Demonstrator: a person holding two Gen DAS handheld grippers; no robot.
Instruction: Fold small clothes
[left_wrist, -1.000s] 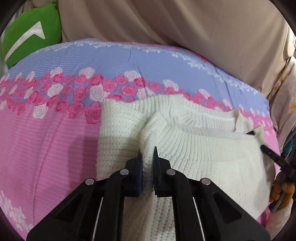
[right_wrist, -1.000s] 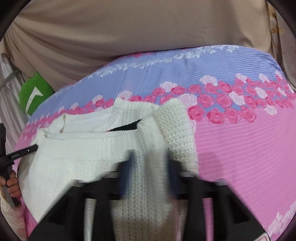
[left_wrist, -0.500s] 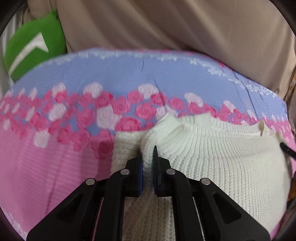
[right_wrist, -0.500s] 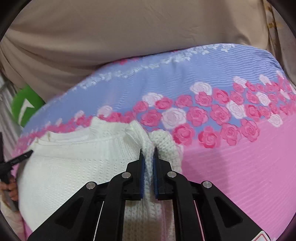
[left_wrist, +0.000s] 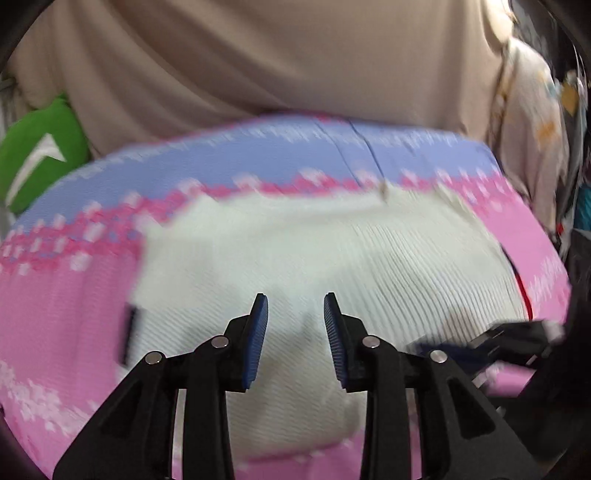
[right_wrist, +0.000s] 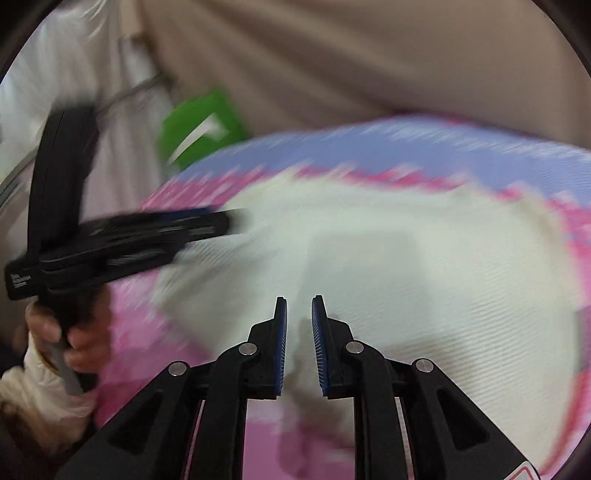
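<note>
Lettering in small white print sits on the black body of the left gripper (right_wrist: 236, 218) as the right wrist view shows it, near its rear end, but motion blur leaves it unreadable. A white arrow-like mark crosses the bright green cushion (left_wrist: 37, 155) at the far left edge of the bed; it carries no words that can be made out.

Both views are smeared. The cream-white ribbed knit sweater (left_wrist: 314, 258) lies folded into a compact block on the pink and lavender bedsheet with a band of rose print (left_wrist: 55, 314), toward the near side of the bed.

The left gripper's jaws are opening: its 2 blue-padded fingers (left_wrist: 255, 343) stand clearly apart above the sweater, with nothing pinched between them. The right gripper (right_wrist: 298, 321) is also opening, its pads only a narrow gap apart, and no cloth is caught in that gap; knit shows beneath it.

In the right wrist view a hand (right_wrist: 70, 332) in a cream sleeve grips the left gripper's handle at the bed's left edge. Beige draped fabric (left_wrist: 277, 66) hangs behind the bed.
</note>
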